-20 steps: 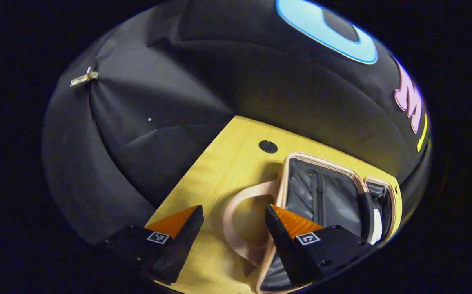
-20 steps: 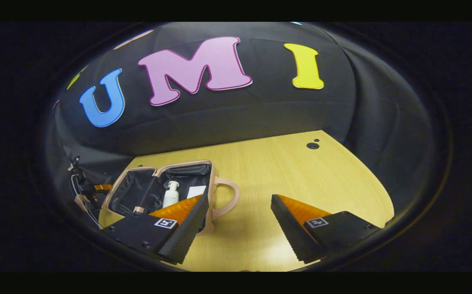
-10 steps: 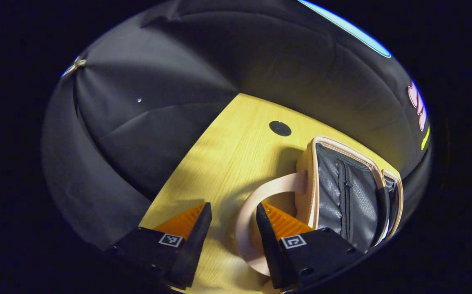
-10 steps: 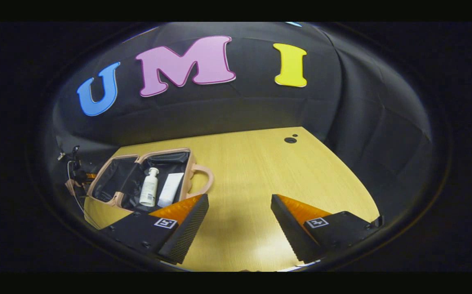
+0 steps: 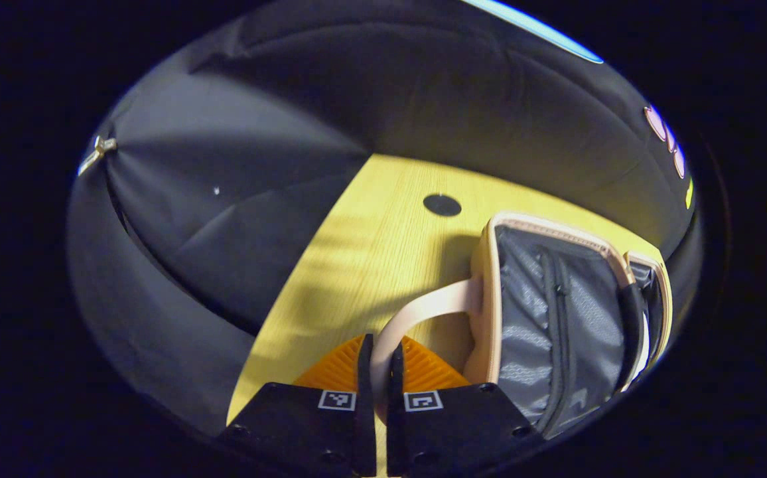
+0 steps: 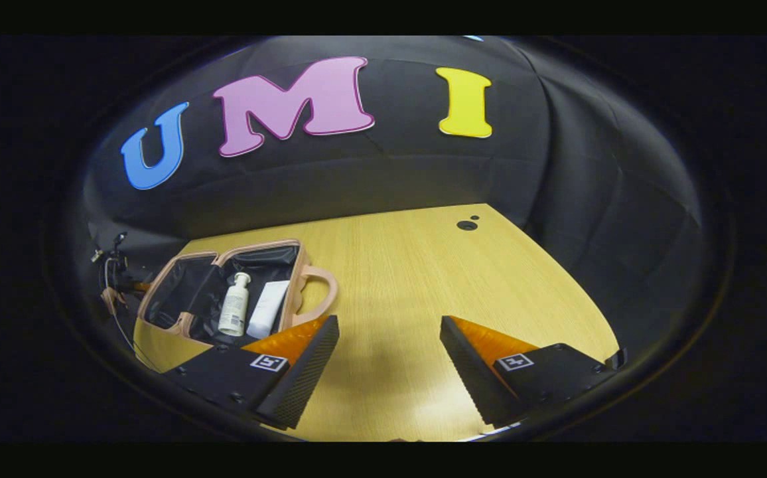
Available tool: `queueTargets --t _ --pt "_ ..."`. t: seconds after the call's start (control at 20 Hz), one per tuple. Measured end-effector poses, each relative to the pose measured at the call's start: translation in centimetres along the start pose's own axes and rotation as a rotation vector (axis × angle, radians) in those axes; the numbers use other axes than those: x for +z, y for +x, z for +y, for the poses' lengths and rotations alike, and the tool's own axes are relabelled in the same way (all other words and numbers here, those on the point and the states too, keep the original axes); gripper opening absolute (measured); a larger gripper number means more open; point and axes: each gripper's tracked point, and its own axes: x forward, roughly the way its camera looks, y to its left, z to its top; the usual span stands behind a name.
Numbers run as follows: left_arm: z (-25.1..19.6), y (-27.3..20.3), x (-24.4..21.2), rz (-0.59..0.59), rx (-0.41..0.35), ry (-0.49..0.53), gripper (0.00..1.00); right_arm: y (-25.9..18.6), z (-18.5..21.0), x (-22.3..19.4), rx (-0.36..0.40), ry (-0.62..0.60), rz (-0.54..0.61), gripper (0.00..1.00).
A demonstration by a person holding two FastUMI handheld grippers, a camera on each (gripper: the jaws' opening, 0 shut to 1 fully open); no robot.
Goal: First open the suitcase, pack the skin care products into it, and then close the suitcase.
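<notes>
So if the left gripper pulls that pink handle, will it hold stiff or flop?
The handle probably flexes: it is a thin strap loop, pinched flat in the left gripper. The lid likely follows easily, standing half-raised already. The bottle lies flat and may roll.

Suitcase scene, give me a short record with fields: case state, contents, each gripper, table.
suitcase: open, both halves lying on the table
contents: white pump bottle and white tube side by side in the half nearer the handle
left gripper: shut on the pink handle
right gripper: open, holding nothing, above bare table
table: light wood
</notes>
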Motion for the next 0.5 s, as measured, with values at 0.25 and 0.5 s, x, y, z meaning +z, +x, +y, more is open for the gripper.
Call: queueTargets --t 0.25,0.5 --pt "-0.8 -5.7 4.7 -0.122 0.01 0.067 0.07 0.4 -1.0 0.4 0.013 0.024 0.008 0.98" --pt "-4.7 -15.7 10.4 -0.225 -0.031 0.112 0.07 0.6 -1.7 0.8 0.031 0.031 0.014 0.98"
